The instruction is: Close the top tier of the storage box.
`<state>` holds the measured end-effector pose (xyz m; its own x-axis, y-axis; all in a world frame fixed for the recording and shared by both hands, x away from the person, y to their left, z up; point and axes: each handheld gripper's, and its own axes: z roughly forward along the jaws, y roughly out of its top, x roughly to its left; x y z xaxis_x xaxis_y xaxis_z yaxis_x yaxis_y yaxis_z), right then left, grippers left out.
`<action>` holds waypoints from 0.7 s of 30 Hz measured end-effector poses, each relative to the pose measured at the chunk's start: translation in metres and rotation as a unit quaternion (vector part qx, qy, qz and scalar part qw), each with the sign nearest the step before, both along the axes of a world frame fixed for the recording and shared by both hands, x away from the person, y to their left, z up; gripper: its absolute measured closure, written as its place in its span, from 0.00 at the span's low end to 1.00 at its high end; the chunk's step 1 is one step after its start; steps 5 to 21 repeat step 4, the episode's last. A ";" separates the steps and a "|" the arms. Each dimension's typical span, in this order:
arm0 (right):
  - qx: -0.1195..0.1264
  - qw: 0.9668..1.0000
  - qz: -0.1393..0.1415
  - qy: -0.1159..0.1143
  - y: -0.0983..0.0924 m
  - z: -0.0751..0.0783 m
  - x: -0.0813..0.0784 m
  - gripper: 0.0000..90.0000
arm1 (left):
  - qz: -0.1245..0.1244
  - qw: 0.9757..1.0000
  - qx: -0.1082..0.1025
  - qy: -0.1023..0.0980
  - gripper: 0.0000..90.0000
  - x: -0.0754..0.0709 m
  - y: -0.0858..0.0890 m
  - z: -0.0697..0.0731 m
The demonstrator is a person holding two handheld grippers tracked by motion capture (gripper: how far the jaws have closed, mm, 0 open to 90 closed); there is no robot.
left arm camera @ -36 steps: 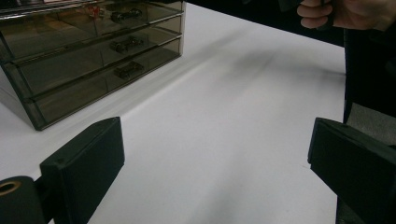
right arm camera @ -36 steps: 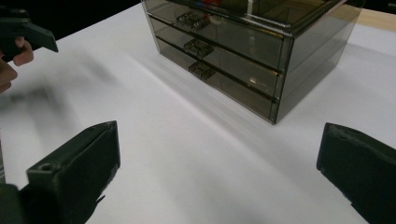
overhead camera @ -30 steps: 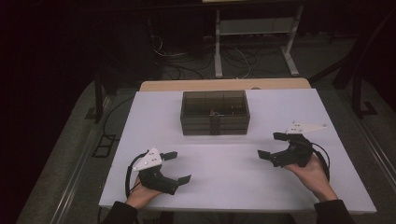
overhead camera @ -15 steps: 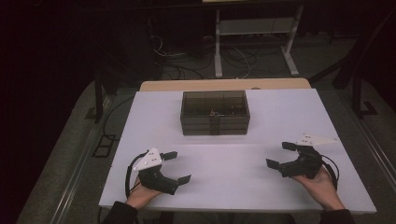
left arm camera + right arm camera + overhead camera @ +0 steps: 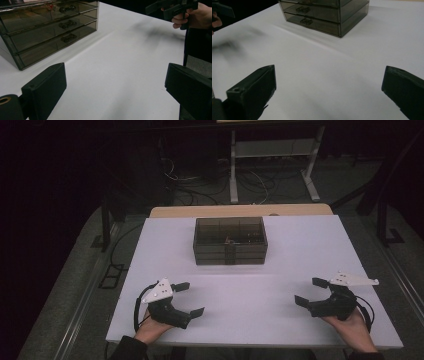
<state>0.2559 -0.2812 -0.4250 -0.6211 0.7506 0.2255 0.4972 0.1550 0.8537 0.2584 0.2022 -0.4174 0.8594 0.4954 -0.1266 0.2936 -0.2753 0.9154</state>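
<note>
A flat white counter [image 5: 280, 265] stands in a dark room, cables strewn on the floor behind it beside a white metal frame [image 5: 272, 157]. A smoky translucent plastic three-drawer chest [image 5: 230, 240] sits toward the counter's far middle, drawers closed. The left gripper [image 5: 190, 298] and right gripper [image 5: 311, 291] rest near the front corners, well apart from the chest, jaws spread wide and gripping nothing.

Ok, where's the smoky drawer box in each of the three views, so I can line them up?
High view: the drawer box sits centre, at the far part of the white table.
Left gripper view: top left, its front with three handles facing the camera.
Right gripper view: top centre, corner toward the camera.
Shared landmark: the dark handles stacked down the box's front.
</note>
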 end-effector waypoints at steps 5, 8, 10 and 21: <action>0.003 1.000 -0.002 -0.004 -0.002 0.000 -0.001 0.00 | 0.002 1.000 -0.001 0.002 0.03 0.001 0.001 -0.001; 0.003 1.000 -0.002 -0.004 -0.002 0.000 -0.001 0.00 | 0.002 1.000 -0.001 0.002 0.03 0.001 0.001 -0.001; 0.003 1.000 -0.002 -0.004 -0.002 0.000 -0.001 0.00 | 0.002 1.000 -0.001 0.002 0.03 0.001 0.001 -0.001; 0.003 1.000 -0.002 -0.004 -0.002 0.000 -0.001 0.00 | 0.002 1.000 -0.001 0.002 0.03 0.001 0.001 -0.001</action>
